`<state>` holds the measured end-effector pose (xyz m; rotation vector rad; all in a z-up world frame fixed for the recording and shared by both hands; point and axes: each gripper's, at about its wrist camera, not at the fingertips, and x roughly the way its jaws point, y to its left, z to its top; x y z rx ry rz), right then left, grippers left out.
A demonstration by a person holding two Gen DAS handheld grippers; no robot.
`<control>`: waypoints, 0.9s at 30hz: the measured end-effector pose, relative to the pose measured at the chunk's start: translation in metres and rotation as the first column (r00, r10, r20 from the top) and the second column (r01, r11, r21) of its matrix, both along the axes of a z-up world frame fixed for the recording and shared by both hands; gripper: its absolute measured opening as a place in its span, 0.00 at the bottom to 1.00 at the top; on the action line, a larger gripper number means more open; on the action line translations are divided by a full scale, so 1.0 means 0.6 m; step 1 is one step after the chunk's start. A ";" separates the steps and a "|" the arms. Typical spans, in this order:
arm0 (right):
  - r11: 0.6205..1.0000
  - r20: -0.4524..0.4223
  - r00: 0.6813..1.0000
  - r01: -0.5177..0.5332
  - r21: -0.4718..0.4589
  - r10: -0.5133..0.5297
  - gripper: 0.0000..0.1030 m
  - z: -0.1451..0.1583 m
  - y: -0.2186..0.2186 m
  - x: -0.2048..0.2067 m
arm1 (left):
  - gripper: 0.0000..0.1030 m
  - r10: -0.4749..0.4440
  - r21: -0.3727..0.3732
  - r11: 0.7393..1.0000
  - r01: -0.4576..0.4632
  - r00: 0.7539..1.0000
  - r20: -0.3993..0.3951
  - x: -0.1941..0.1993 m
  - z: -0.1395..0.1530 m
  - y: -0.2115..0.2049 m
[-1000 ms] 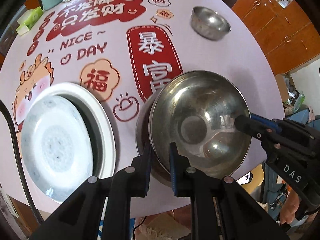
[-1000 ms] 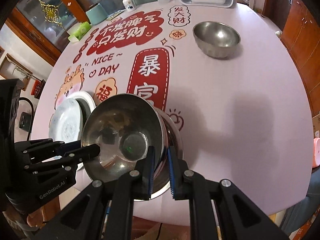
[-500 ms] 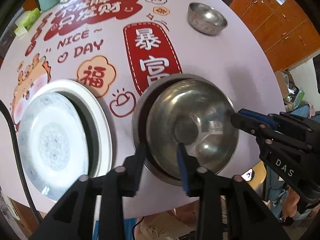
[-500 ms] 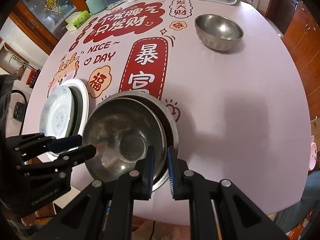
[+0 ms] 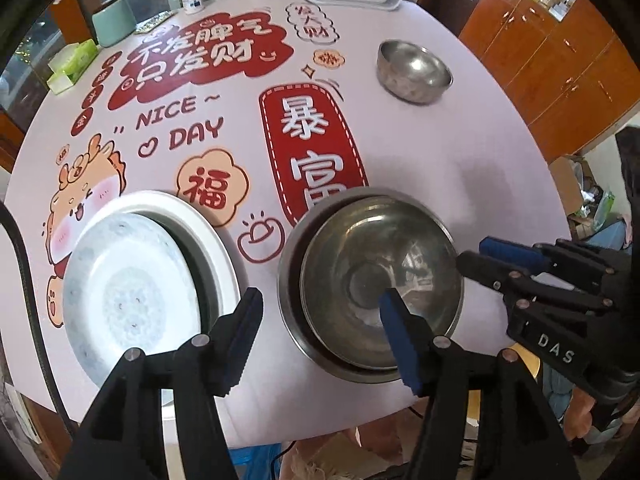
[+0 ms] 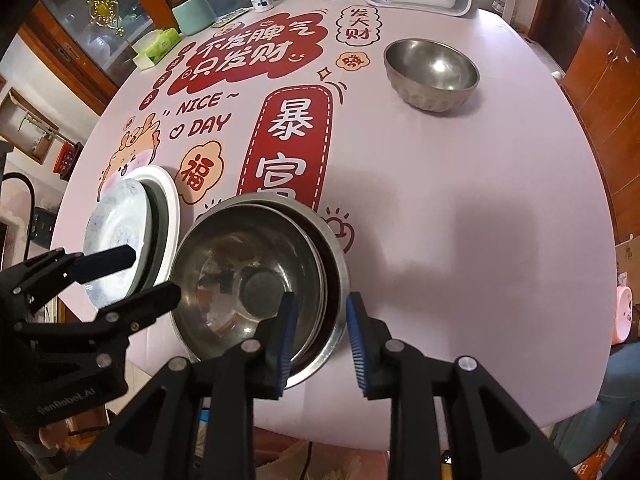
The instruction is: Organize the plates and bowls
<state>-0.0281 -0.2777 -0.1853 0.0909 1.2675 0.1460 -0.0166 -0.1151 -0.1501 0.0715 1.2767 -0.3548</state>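
Bowls: inner steel bowl (image 5: 380, 284) sits nested in the outer steel bowl (image 5: 288, 280) at the near edge of the worktop (image 5: 460, 152).
Left tool (image 5: 320, 328): jaws have just been opening, now spread wide and gripping nothing; one finger hangs over the inner bowl, the other outside the stack.
Right tool (image 6: 320, 332): jaws have just been opening, parted astride the stack's near rim, not pinching it.
Plates: two plates (image 5: 132, 292) stacked left of the bowls.
Key relation: lone steel bowl (image 6: 432, 72) stands well apart, far across on the right side, likely nearer the right tool.
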 end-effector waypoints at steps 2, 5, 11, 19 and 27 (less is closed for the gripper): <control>1.000 0.000 1.000 0.001 0.002 -0.001 0.25 0.003 0.000 -0.001 | 0.61 0.011 -0.008 1.000 -0.011 1.000 0.021 0.000 0.011 0.002; 1.000 -0.005 1.000 0.003 0.014 -0.003 0.25 0.005 0.000 -0.005 | 0.70 0.030 -0.018 0.999 -0.029 0.998 0.059 -0.004 0.027 0.005; 1.000 -0.037 0.999 0.006 0.018 -0.005 0.25 0.005 -0.004 -0.004 | 0.74 0.056 -0.026 0.998 -0.055 0.997 0.061 0.001 0.035 -0.003; 1.000 -0.037 0.999 0.005 0.019 -0.005 0.25 0.029 -0.030 0.019 | 0.74 0.056 0.020 0.998 -0.060 0.987 0.151 0.027 0.077 -0.041; 0.999 -0.007 1.000 0.022 -0.030 -0.022 0.25 0.065 -0.061 0.055 | 0.76 0.123 0.013 0.991 -0.131 0.957 0.263 0.073 0.138 -0.043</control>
